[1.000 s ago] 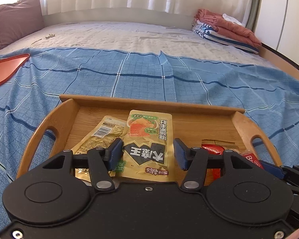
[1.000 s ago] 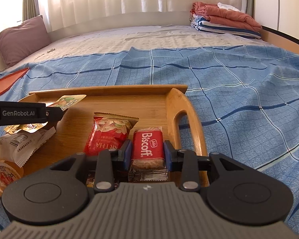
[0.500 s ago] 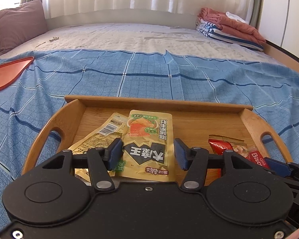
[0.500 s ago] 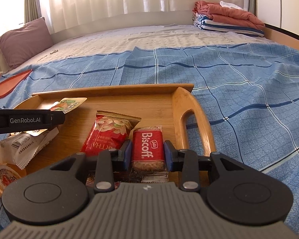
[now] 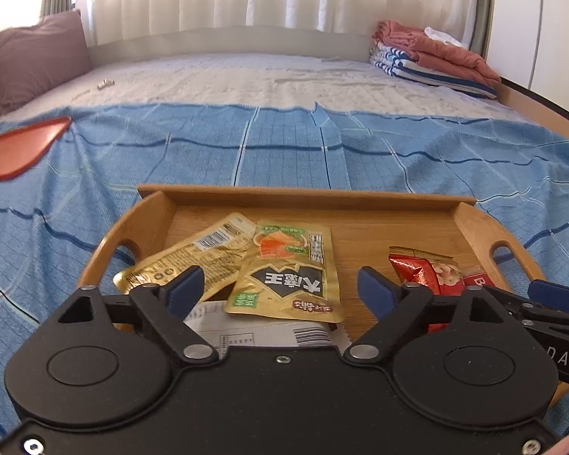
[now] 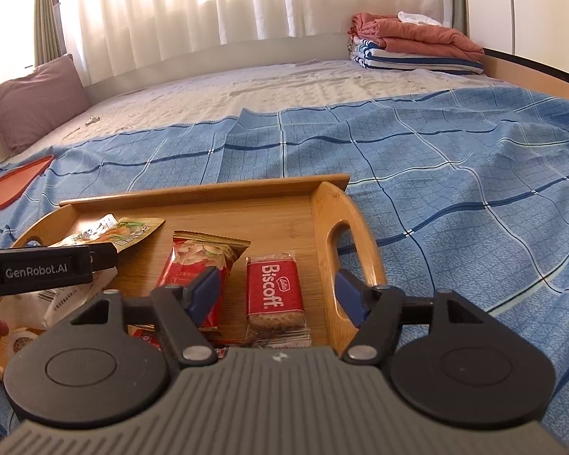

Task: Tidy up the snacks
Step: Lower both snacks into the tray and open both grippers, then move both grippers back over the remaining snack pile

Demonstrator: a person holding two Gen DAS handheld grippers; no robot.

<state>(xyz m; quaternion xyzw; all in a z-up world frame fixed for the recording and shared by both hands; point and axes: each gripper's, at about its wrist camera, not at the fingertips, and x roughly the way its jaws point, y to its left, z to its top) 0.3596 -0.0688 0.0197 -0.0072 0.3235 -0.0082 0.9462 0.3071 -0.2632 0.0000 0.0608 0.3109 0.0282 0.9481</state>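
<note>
A wooden tray (image 5: 307, 193) (image 6: 208, 191) lies on the blue bedspread and holds several snack packets. My left gripper (image 5: 280, 288) is open above a gold pouch with black lettering (image 5: 284, 269), beside a second gold pouch (image 5: 197, 254) and a white packet (image 5: 261, 331). My right gripper (image 6: 278, 294) is open over a red Biscoff packet (image 6: 273, 292), which lies flat on the tray. A red nut packet (image 6: 199, 261) (image 5: 421, 271) lies just to its left.
A red lid (image 5: 15, 149) lies on the bedspread at far left. A purple pillow (image 5: 34, 60) and folded blankets (image 5: 432, 57) sit at the far end of the bed. The left gripper's body (image 6: 38, 271) crosses the right wrist view.
Both grippers have opened wider and pulled back a little. The right gripper let go of the Biscoff packet, which now lies free on the tray.
</note>
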